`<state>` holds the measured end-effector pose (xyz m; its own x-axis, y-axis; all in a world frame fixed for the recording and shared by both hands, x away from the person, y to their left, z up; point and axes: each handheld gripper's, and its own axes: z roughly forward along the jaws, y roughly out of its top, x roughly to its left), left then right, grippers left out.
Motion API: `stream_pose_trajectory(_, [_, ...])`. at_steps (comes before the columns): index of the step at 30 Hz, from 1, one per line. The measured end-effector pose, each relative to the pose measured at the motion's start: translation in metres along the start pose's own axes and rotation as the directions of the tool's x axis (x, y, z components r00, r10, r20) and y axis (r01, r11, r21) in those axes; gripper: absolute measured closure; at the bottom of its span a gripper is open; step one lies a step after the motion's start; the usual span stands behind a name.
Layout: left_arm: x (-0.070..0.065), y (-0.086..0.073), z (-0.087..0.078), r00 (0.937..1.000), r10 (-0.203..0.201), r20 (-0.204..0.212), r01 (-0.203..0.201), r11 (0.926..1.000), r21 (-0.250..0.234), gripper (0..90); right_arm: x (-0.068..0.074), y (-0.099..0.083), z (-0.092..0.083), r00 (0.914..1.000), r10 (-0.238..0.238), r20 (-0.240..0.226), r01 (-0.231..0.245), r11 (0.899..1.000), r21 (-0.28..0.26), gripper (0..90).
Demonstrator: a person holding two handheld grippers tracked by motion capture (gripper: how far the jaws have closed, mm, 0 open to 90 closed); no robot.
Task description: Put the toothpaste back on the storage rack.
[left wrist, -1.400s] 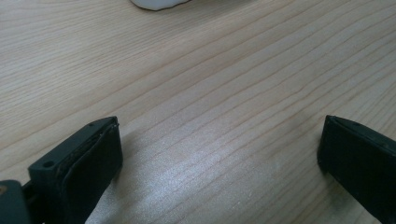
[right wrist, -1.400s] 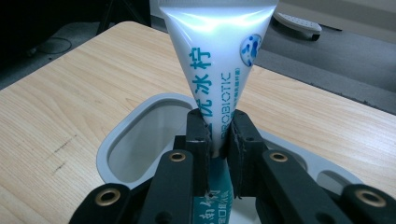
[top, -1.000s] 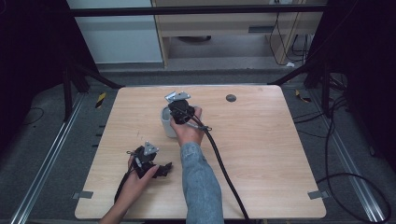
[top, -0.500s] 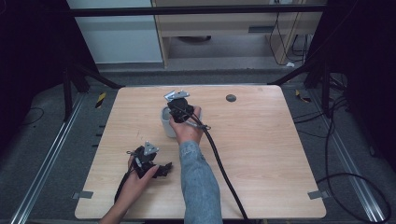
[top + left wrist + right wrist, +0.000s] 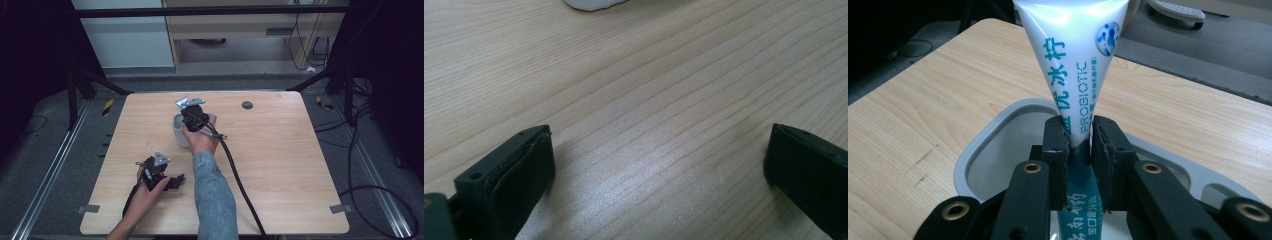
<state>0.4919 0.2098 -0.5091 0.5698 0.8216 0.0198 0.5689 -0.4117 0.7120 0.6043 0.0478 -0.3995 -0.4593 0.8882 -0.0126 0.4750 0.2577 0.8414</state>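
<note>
**Toothpaste tube held over the cup**

Tube (image 5: 1075, 75): white and teal, printed "PROBIOTIC". It stands near upright, the wide crimped end up, the narrow end pointing down into the mouth of a pale cup (image 5: 973, 155). The right gripper (image 5: 1079, 137) pinches it: both black fingers (image 5: 1055, 145) press flat on the tube's sides, low on its body, just where it narrows. Below the fingers the teal part runs on into the cup's opening; whether its tip touches the bottom I cannot tell.

From the high view the cup (image 5: 179, 132) sits near the middle of the wooden table (image 5: 300, 165), with the right gripper (image 5: 194, 114) directly over it, the hand wrapped round it and its cable trailing back toward the person.

Left gripper (image 5: 172, 180): resting low at the near left of the table, well apart from the cup. Its fingers (image 5: 524, 165) are spread wide, bare wood between them, nothing held.

Judgement: the step looks like standing the tube in the cup. To do it well, lower straight down, keep the tube centred between the rim walls, and release only once the tube is resting on the bottom or against the wall, so it leans rather than tips the cup.
</note>
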Motion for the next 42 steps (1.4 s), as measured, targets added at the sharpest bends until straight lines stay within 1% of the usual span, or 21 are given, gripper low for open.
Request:
stream_pose_trajectory(5, [0.000, 0.000, 0.000, 1.0000, 0.000, 0.000, 0.000, 1.0000, 0.000, 0.0, -0.001, -0.002, -0.003, 0.9999, -0.002, -0.013, 0.002, 1.000, 0.004, 74.4])
stream_pose_trajectory(7, [0.000, 0.000, 0.000, 1.0000, 0.000, 0.000, 0.000, 1.0000, 0.000, 0.0, -0.002, 0.000, -0.007, 0.9997, -0.009, -0.023, 0.008, 1.000, -0.006, 72.9])
stream_pose_trajectory(11, [0.000, 0.000, 0.000, 1.0000, 0.000, 0.000, 0.000, 1.0000, -0.001, 0.0, -0.003, 0.002, -0.011, 0.9996, -0.008, -0.027, 0.008, 1.000, -0.008, 71.7])
stream_pose_trajectory(14, [0.000, 0.000, 0.000, 1.0000, 0.000, 0.000, 0.000, 1.0000, 0.001, 0.0, -0.005, 0.003, -0.014, 0.9992, 0.011, -0.040, -0.011, 1.000, -0.009, 70.7])
stream_pose_trajectory(15, [0.000, 0.000, 0.000, 1.0000, 0.000, 0.001, 0.000, 1.0000, 0.001, 0.0, -0.004, 0.003, -0.015, 0.9991, 0.009, -0.042, -0.009, 1.000, -0.006, 70.4])
stream_pose_trajectory(24, [0.000, 0.000, 0.000, 1.0000, 0.001, 0.002, -0.001, 1.0000, 0.001, 0.0, -0.005, 0.005, -0.022, 0.9991, -0.009, -0.041, 0.009, 1.000, -0.006, 67.3])
stream_pose_trajectory(28, [0.000, 0.001, 0.001, 1.0000, 0.001, 0.001, -0.001, 1.0000, 0.002, 0.0, -0.005, 0.006, -0.030, 0.9986, -0.022, -0.048, 0.022, 1.000, -0.005, 60.5])
stream_pose_trajectory(29, [0.000, 0.001, 0.001, 1.0000, 0.001, 0.001, -0.001, 1.0000, 0.001, 0.0, -0.005, 0.006, -0.030, 0.9986, -0.022, -0.048, 0.022, 1.000, -0.005, 60.5])
stream_pose_trajectory(30, [0.000, 0.001, 0.001, 1.0000, 0.001, 0.000, -0.001, 1.0000, 0.001, 0.0, -0.006, 0.007, -0.034, 0.9983, -0.025, -0.052, 0.025, 1.000, -0.002, 54.5])
stream_pose_trajectory(31, [0.000, 0.001, 0.001, 1.0000, 0.001, 0.000, -0.001, 1.0000, 0.001, 0.0, -0.006, 0.007, -0.034, 0.9983, -0.025, -0.052, 0.025, 1.000, -0.002, 54.5])
stream_pose_trajectory(34, [0.000, 0.001, 0.001, 1.0000, 0.001, 0.000, -0.001, 1.0000, 0.002, 0.0, -0.008, 0.008, -0.040, 0.9975, 0.005, -0.070, -0.005, 1.000, -0.012, 42.4])
stream_pose_trajectory(36, [0.000, 0.001, 0.001, 1.0000, 0.001, 0.000, -0.001, 1.0000, 0.002, 0.0, -0.009, 0.008, -0.043, 0.9978, -0.001, -0.067, 0.001, 1.000, -0.006, 38.1])
stream_pose_trajectory(38, [0.000, 0.001, 0.001, 1.0000, 0.001, 0.000, -0.001, 1.0000, 0.002, 0.0, -0.011, 0.008, -0.048, 0.9978, -0.024, -0.062, 0.024, 1.000, 0.000, 32.8])
stream_pose_trajectory(39, [0.000, 0.001, 0.001, 1.0000, 0.001, 0.000, -0.001, 1.0000, 0.002, 0.0, -0.011, 0.008, -0.048, 0.9978, -0.024, -0.062, 0.024, 1.000, 0.000, 32.8])
stream_pose_trajectory(40, [0.000, 0.001, 0.001, 1.0000, 0.000, 0.000, 0.000, 1.0000, 0.002, 0.0, -0.012, 0.007, -0.049, 0.9974, -0.037, -0.061, 0.037, 0.999, -0.001, 31.1])
stream_pose_trajectory(41, [0.000, 0.001, 0.001, 1.0000, 0.001, 0.000, -0.001, 1.0000, 0.002, 0.0, -0.013, 0.007, -0.051, 0.9969, -0.053, -0.058, 0.053, 0.999, 0.002, 28.8])
stream_pose_trajectory(42, [0.000, 0.001, 0.001, 1.0000, 0.001, 0.000, -0.001, 1.0000, 0.002, 0.0, -0.015, 0.006, -0.053, 0.9947, -0.091, -0.046, 0.092, 0.996, 0.010, 25.9])
